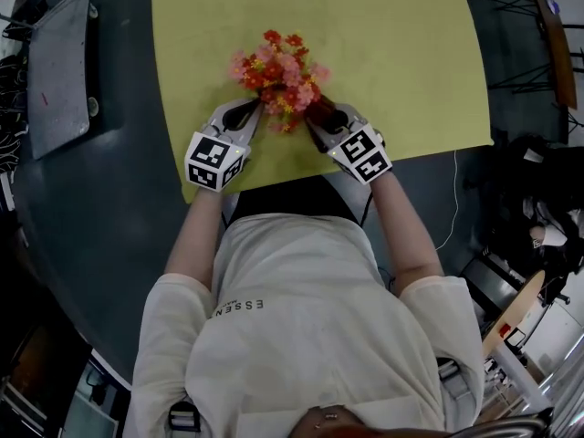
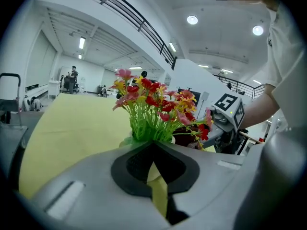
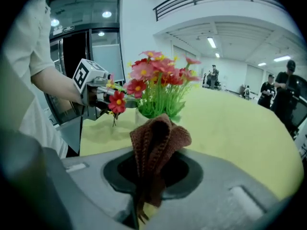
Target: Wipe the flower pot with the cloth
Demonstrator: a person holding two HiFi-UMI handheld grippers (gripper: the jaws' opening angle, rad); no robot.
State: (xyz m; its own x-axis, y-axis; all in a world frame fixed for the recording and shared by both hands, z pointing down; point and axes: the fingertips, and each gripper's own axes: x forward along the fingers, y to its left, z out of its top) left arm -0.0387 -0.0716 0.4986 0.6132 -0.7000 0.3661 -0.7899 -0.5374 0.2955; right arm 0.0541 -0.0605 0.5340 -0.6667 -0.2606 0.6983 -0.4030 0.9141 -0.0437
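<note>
A bunch of red, pink and yellow artificial flowers (image 1: pixel 278 71) stands in a small pale pot (image 3: pixel 140 116) on the yellow mat (image 1: pixel 392 44). In the head view the blooms hide the pot. My left gripper (image 1: pixel 255 109) is shut with nothing visibly between its pads, and its tips sit right at the pot's left side (image 2: pixel 169 139). My right gripper (image 1: pixel 318 114) is shut on a brown knitted cloth (image 3: pixel 160 133). The cloth bunches upward from the jaws, a short way off the pot's right side. Each gripper's marker cube shows in the other's view.
The mat lies on a dark grey round table (image 1: pixel 100 208). A grey flat board (image 1: pixel 59 67) rests at the table's far left. Chairs and clutter (image 1: pixel 538 217) stand on the floor to the right. People (image 3: pixel 288 87) stand far off in the hall.
</note>
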